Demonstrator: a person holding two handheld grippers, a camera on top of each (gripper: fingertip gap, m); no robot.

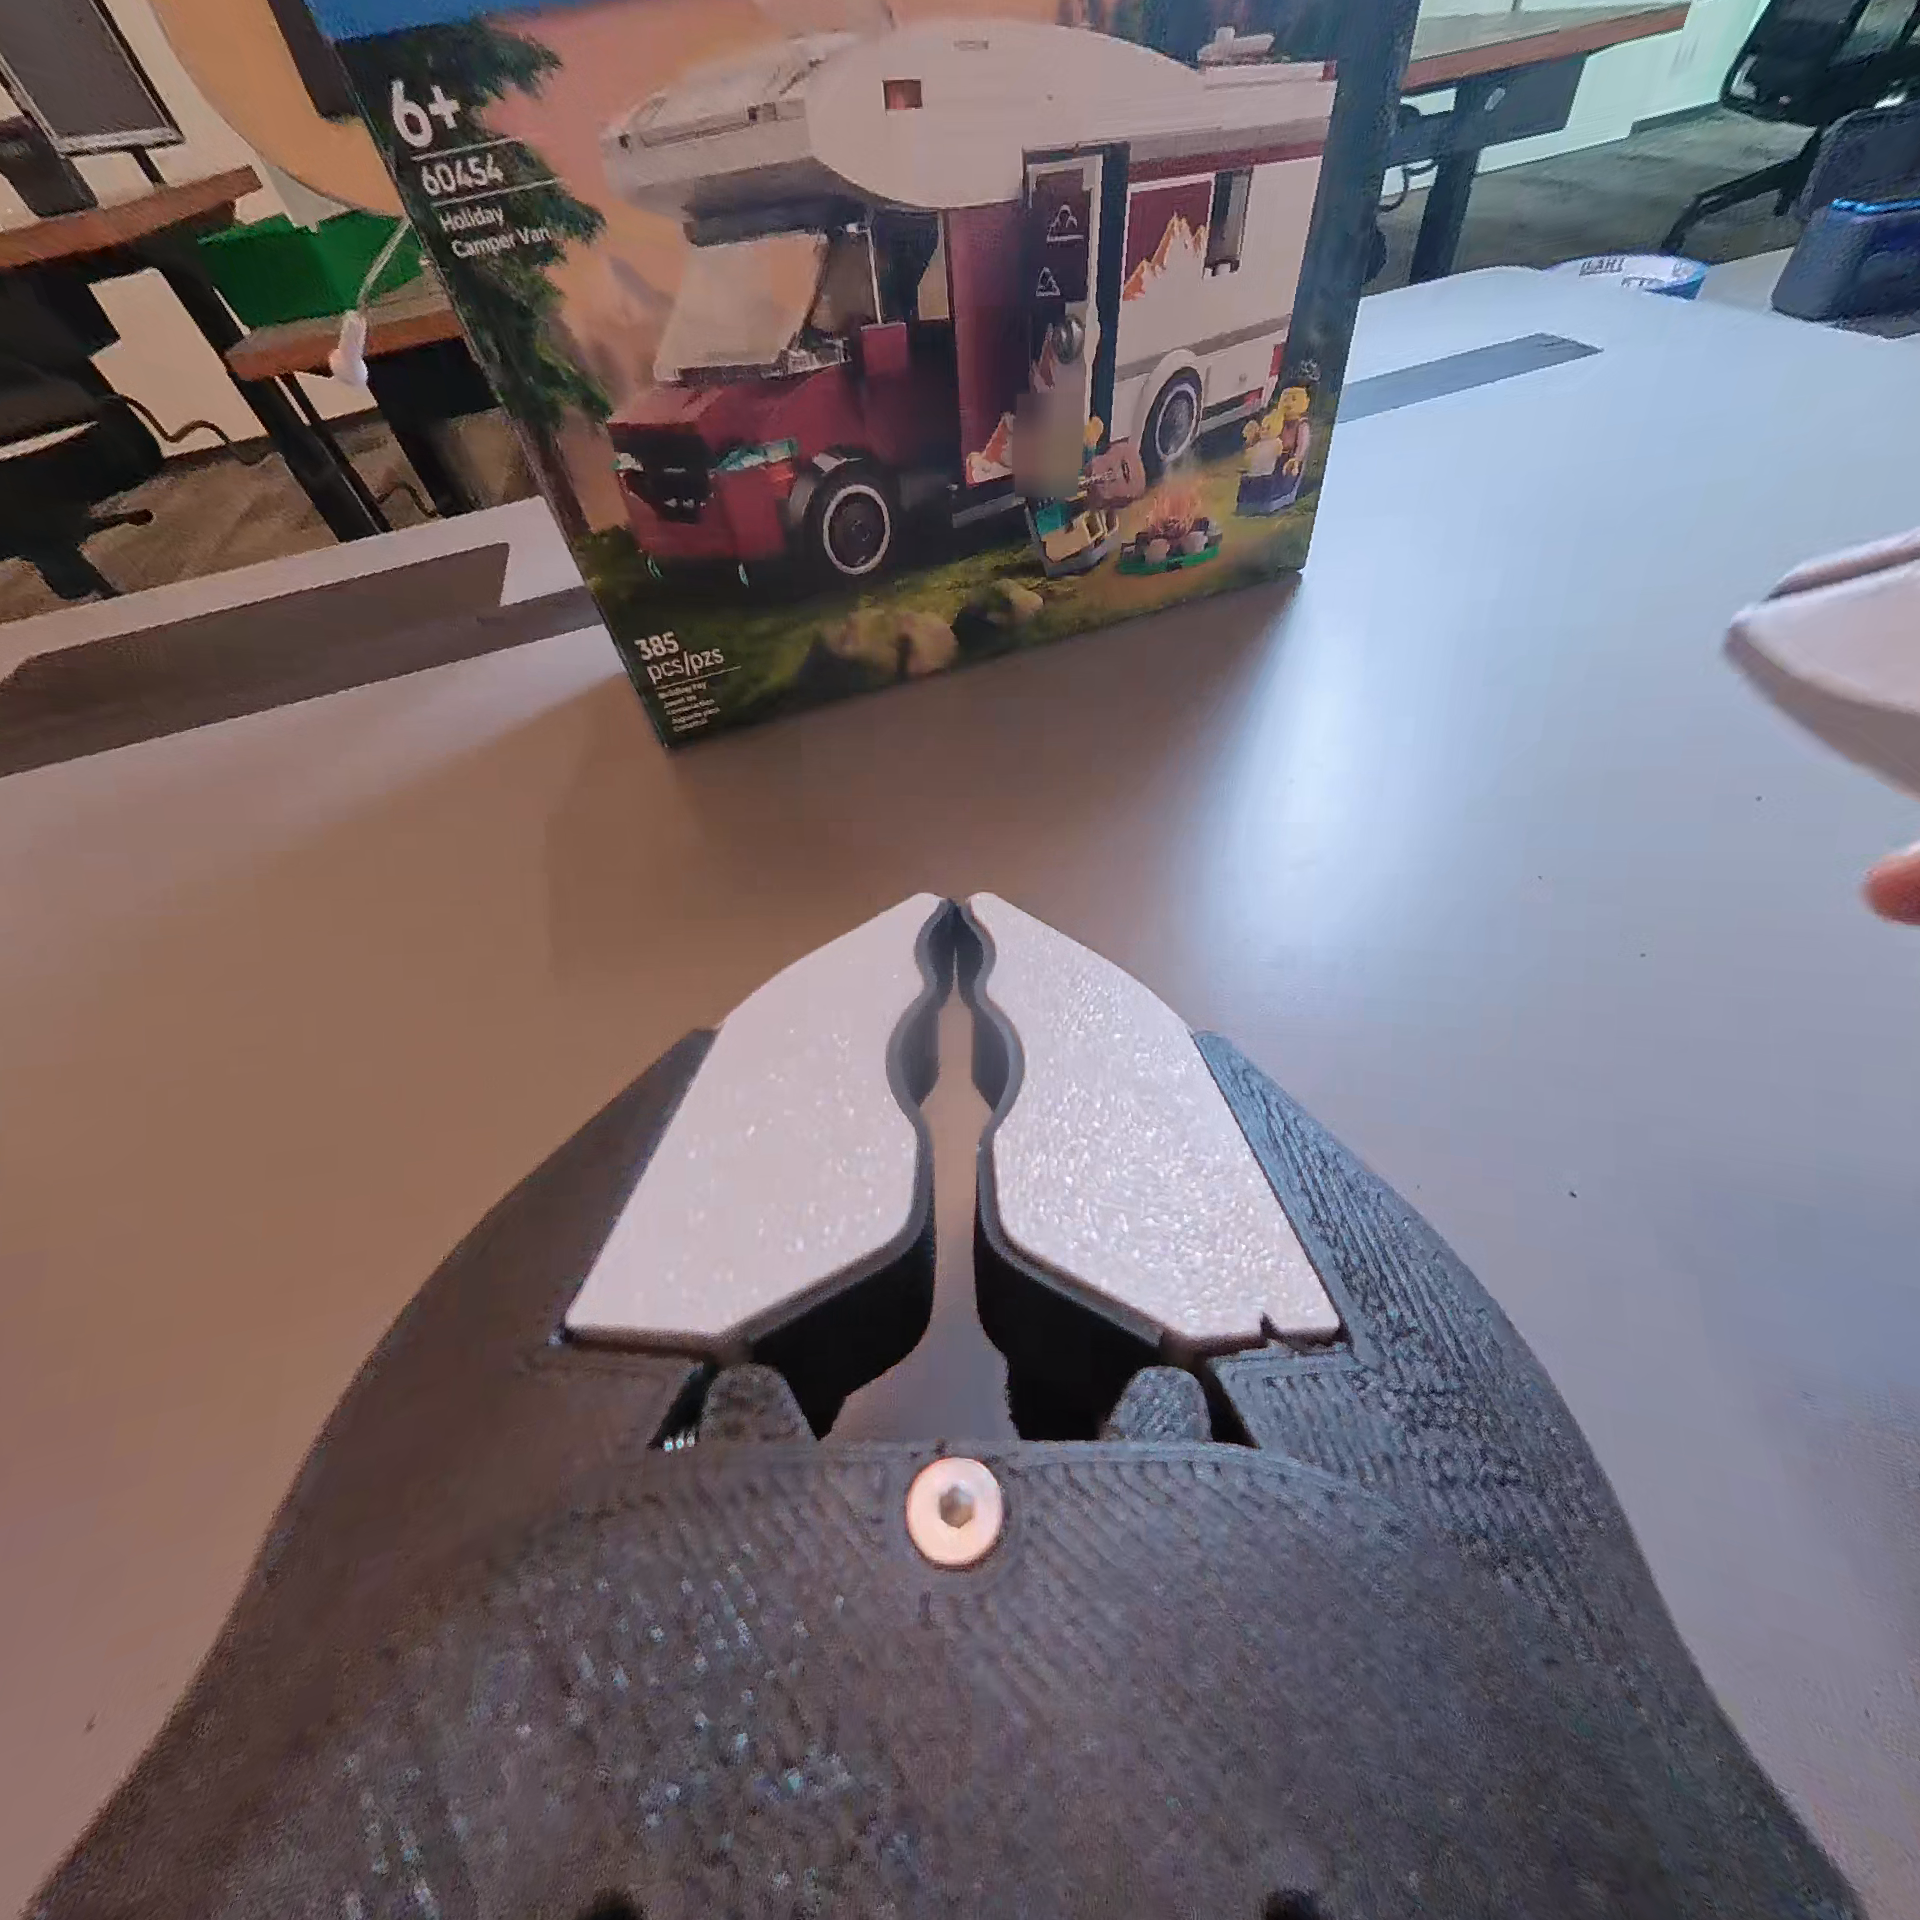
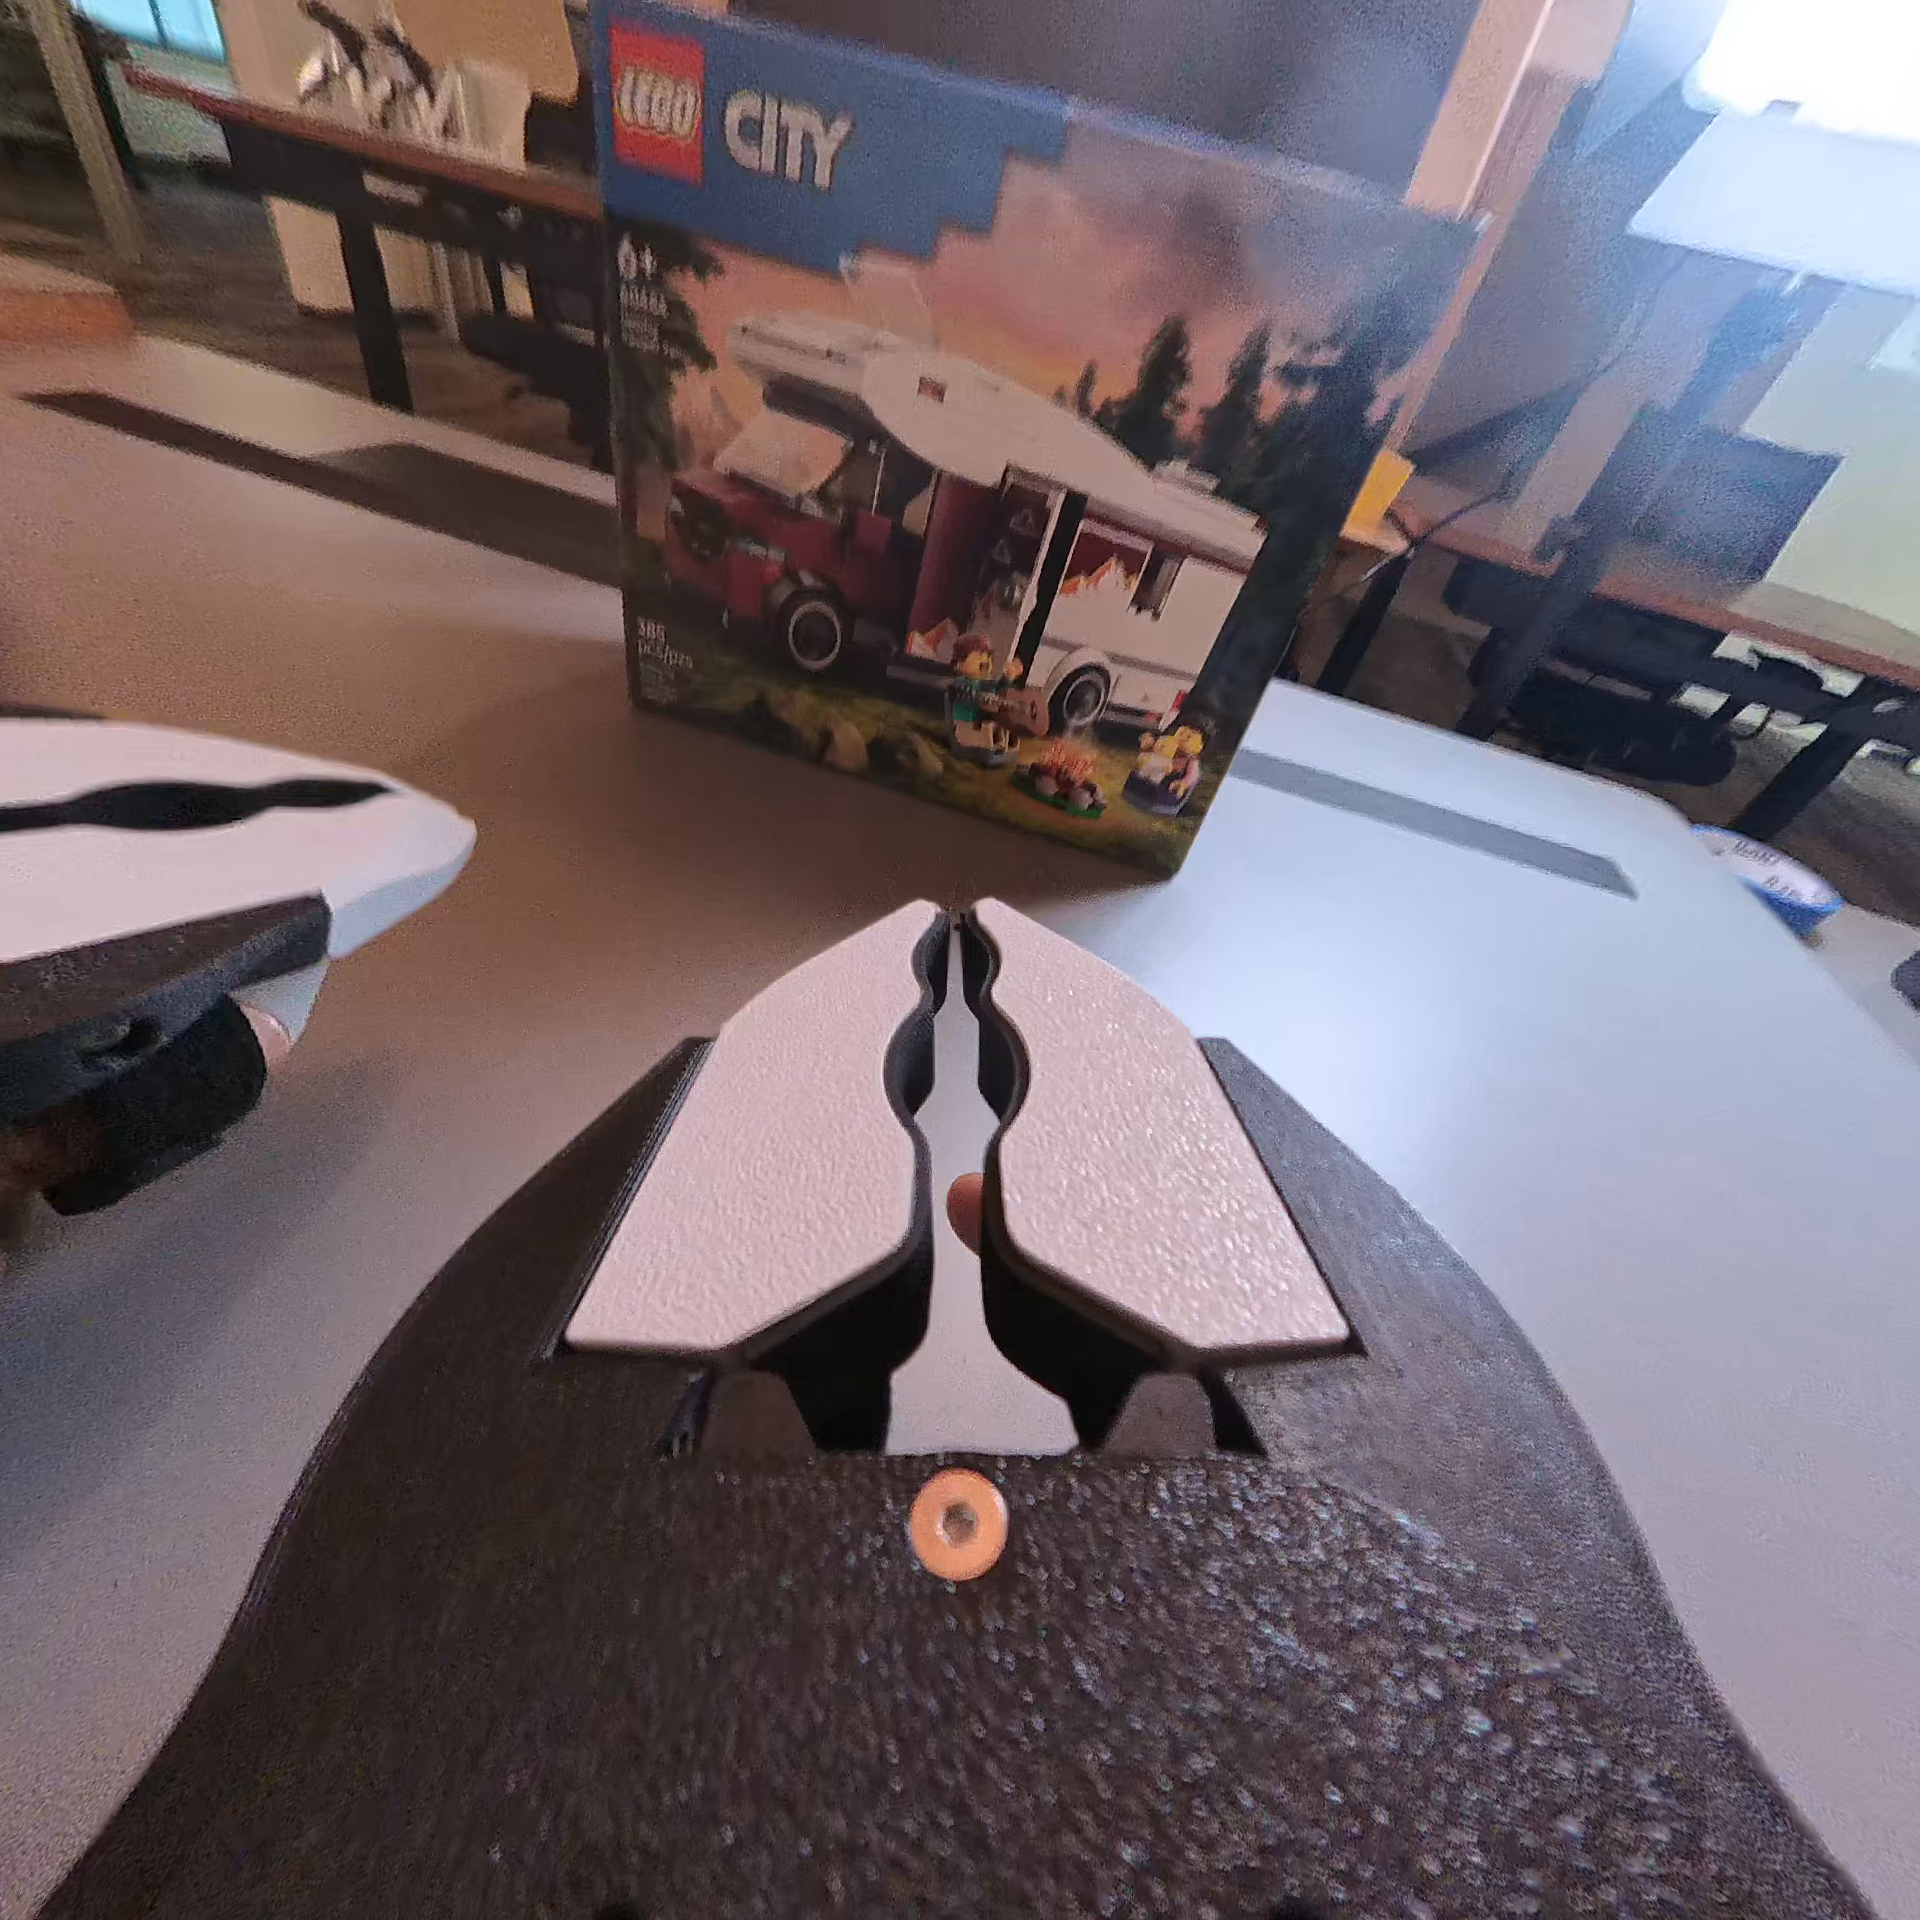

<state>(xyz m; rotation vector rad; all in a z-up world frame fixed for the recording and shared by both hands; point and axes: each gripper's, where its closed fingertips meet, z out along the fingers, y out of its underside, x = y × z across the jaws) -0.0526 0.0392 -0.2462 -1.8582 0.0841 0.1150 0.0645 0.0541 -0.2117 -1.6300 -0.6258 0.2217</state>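
both the left gripper [image 1: 954,914] and the right gripper [image 2: 958,912] hover with white fingertips together on nothing, low in each frame, over the grey table [image 1: 1455,935], nearest the upright printed cardboard toy box [image 1: 935,364] at upper centre, apart from it.

Office, rows of wood-topped desks [image 2: 416,166], black swivel chair [image 1: 1808,62], grey table [image 1: 1455,831]
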